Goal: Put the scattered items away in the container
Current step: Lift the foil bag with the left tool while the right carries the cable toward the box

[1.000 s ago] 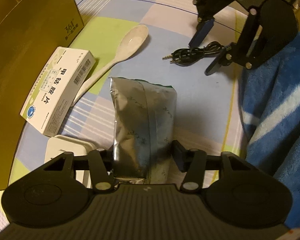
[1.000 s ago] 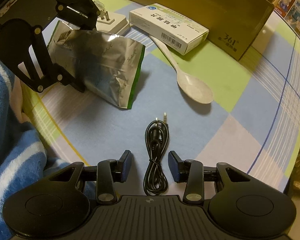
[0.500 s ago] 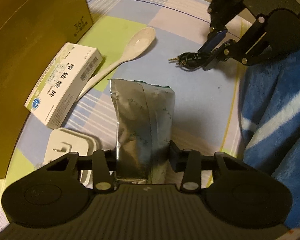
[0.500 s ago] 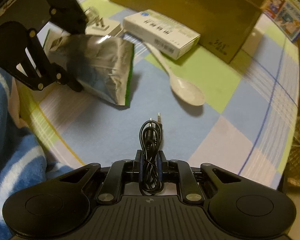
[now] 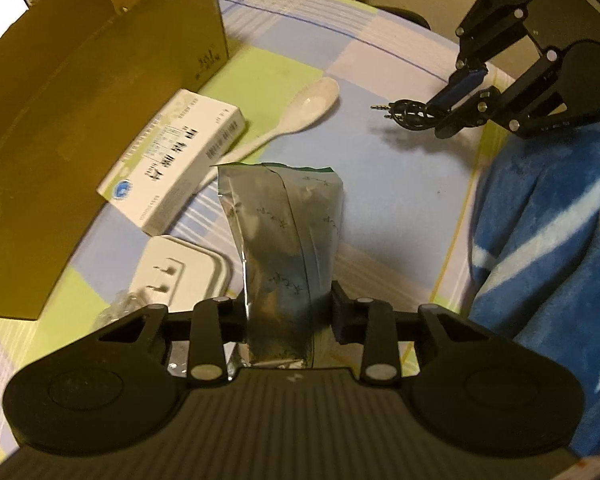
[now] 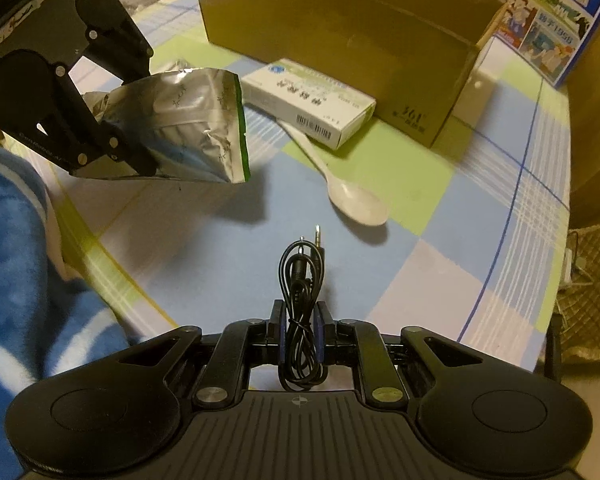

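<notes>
1. Left wrist view: left gripper (image 5: 288,312) clamped on the near end of a silver foil pouch (image 5: 284,232), jaws having just been closing, pouch squeezed narrow between the pads.
2. Far end of the pouch seen raised off the checked tablecloth (image 5: 400,208), shadow beneath it.
3. Right wrist view: right gripper (image 6: 300,332) pinched fully onto a coiled black audio cable (image 6: 300,276), blue pads pressed against the bundle on both sides, loop and plug tips sticking out past the fingertips.
4. Cable lifted clear of the cloth, shadow visible below in the left wrist view.
5. Cardboard box (image 6: 340,40) standing at the far side of the table, open at the top, well apart from both claws.
6. White medicine carton (image 5: 172,160) lying just beside the box wall, resting over the handle of a white spoon (image 5: 300,108).
7. White plug adapter (image 5: 180,272) flat on the cloth, just beside the pouch and the left claw.
8. Blue fleece sleeve (image 5: 540,240) at the table's near edge.
</notes>
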Motion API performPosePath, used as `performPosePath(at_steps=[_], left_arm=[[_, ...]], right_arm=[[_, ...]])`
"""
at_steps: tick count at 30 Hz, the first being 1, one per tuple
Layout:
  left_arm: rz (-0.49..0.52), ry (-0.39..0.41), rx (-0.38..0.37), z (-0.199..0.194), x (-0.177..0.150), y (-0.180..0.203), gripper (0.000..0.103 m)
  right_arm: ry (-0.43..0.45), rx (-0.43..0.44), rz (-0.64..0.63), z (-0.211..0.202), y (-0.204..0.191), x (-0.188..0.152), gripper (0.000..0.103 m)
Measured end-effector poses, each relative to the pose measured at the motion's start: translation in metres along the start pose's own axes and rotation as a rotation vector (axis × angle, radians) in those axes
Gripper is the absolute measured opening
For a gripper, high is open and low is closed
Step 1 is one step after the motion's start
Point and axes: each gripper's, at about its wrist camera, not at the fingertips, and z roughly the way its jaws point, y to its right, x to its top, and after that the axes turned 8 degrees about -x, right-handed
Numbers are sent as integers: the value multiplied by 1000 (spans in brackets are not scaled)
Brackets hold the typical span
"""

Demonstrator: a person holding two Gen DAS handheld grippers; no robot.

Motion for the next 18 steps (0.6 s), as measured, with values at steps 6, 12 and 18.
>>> performPosePath(at_steps=[6, 12, 18], left_arm=[[-42, 34, 3, -29, -1, -4, 30], [-105, 62, 30, -60, -2, -9, 30], [-181, 100, 55, -91, -9, -12, 30]], right_arm=[[36, -4, 37, -16, 1, 3, 10], [74, -1, 68, -33, -4, 11, 10], [122, 3, 98, -50, -9, 24, 10]])
